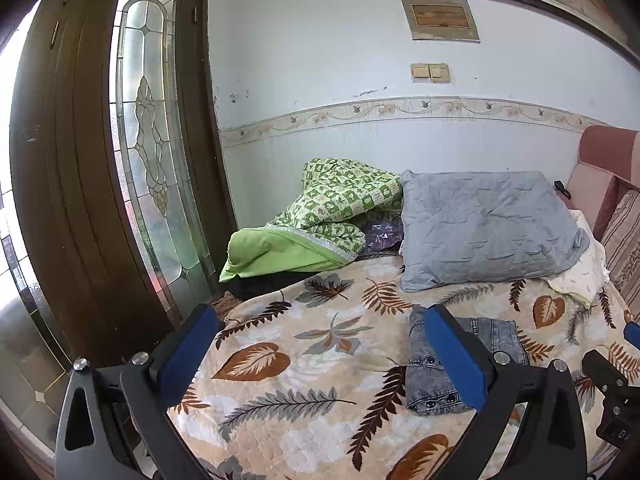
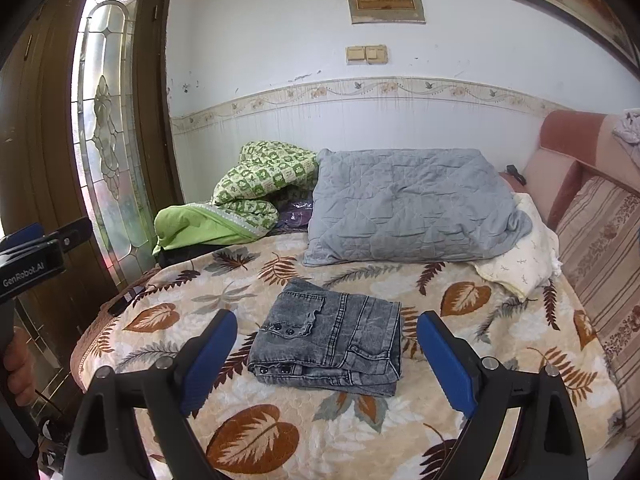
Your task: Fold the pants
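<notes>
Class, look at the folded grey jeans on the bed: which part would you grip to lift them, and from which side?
Probably the thick folded edge nearest the camera on the jeans, approached from the near side by the open right gripper; layers stack there.

1 folded pair of jeans (image 2: 330, 340), 1 grey pillow (image 2: 412, 208), 1 green quilt (image 2: 248, 200), 1 white cloth (image 2: 520, 260), 2 wall switches (image 2: 367, 54), 2 grippers.
</notes>
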`<move>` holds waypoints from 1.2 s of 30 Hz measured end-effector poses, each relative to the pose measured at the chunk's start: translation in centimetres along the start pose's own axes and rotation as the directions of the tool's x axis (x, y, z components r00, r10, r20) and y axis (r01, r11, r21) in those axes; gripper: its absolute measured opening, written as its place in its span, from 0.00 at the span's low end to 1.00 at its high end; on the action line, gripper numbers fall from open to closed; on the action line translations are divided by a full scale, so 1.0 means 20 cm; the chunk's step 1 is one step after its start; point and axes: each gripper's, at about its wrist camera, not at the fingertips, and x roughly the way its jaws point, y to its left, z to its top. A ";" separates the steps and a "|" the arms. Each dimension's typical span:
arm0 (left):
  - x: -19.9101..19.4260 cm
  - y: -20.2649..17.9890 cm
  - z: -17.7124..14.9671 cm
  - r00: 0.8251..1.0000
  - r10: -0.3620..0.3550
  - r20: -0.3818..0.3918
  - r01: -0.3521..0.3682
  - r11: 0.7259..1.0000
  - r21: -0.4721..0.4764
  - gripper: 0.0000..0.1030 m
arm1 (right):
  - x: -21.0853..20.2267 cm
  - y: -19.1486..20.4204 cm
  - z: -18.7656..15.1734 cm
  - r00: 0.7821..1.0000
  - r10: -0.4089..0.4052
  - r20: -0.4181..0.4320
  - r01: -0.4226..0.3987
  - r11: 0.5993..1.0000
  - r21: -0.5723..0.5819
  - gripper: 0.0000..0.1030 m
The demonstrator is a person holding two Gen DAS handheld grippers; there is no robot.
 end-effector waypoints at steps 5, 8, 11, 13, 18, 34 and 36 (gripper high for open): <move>0.03 -0.01 -0.02 1.000 -0.001 -0.013 0.001 1.000 0.003 1.00 | 0.04 -0.02 -0.02 1.000 0.001 -0.016 -0.001 1.000 0.009 0.90; 0.05 -0.03 -0.03 1.000 -0.005 -0.024 0.005 1.000 0.011 1.00 | 0.06 -0.03 -0.04 1.000 0.000 -0.028 0.000 1.000 0.016 0.90; 0.07 -0.04 -0.05 0.999 -0.002 -0.035 0.002 1.000 0.021 1.00 | 0.08 -0.04 -0.05 0.999 0.003 -0.036 -0.002 1.000 0.024 0.90; 0.08 -0.04 -0.06 0.999 0.007 -0.040 -0.006 1.000 0.026 1.00 | 0.09 -0.04 -0.05 0.999 0.003 -0.038 -0.002 1.000 0.023 0.90; 0.09 -0.04 -0.07 0.999 -0.007 -0.044 0.008 1.000 0.024 1.00 | 0.10 -0.03 -0.05 0.999 0.005 -0.046 -0.004 1.000 0.022 0.90; 0.13 0.04 -0.11 0.998 -0.032 -0.055 0.031 0.999 -0.018 1.00 | 0.14 0.05 -0.05 0.998 0.009 -0.063 -0.009 1.000 -0.002 0.90; 0.13 0.06 -0.11 0.998 -0.034 -0.055 0.032 0.999 -0.024 1.00 | 0.15 0.07 -0.05 0.998 0.010 -0.063 -0.010 1.000 -0.009 0.90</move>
